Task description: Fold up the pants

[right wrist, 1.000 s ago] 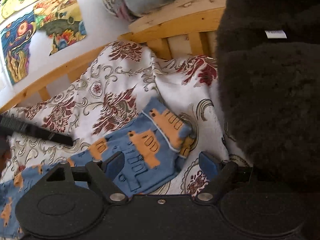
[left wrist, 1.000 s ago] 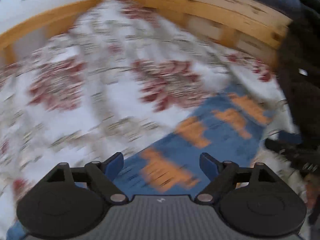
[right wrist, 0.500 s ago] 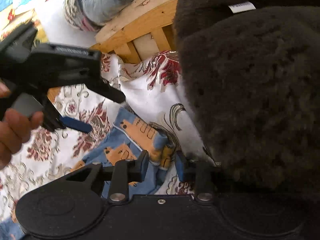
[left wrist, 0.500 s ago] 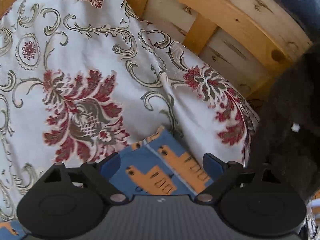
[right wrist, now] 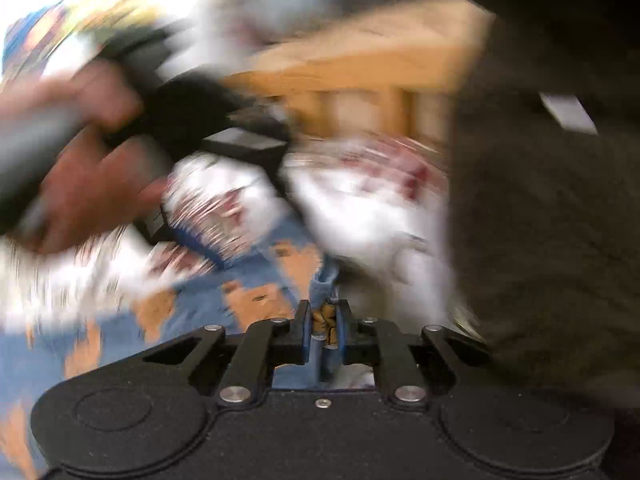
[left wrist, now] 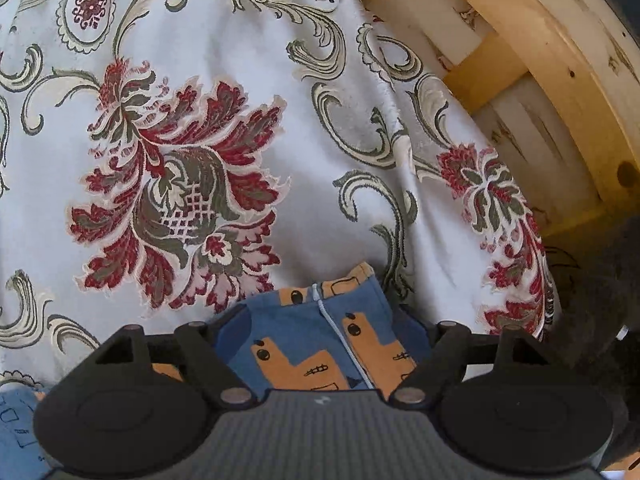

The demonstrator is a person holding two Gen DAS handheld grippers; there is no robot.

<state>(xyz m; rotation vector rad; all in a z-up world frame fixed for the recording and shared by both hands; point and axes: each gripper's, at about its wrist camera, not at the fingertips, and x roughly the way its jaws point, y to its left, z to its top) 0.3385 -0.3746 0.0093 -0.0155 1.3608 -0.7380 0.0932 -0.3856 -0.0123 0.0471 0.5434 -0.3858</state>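
Note:
The blue pants with orange truck prints (left wrist: 320, 344) lie on a white cloth with red floral pattern (left wrist: 180, 184). In the left wrist view, my left gripper (left wrist: 324, 332) is open, its fingers either side of the pants' hem end, low over it. In the blurred right wrist view, my right gripper (right wrist: 323, 332) is shut on a bunched edge of the pants (right wrist: 248, 304). The left gripper and the hand holding it (right wrist: 92, 168) show at the upper left of that view.
A wooden bed frame with slats (left wrist: 552, 92) runs along the far right edge of the cloth. A dark fuzzy blanket or garment (right wrist: 552, 220) lies right of the pants, close to my right gripper. A wall with colourful pictures (right wrist: 60, 28) is behind.
My right gripper closed on the pants' edge and is now moving fast. My left gripper moved forward to the hem end of the pants and stays open.

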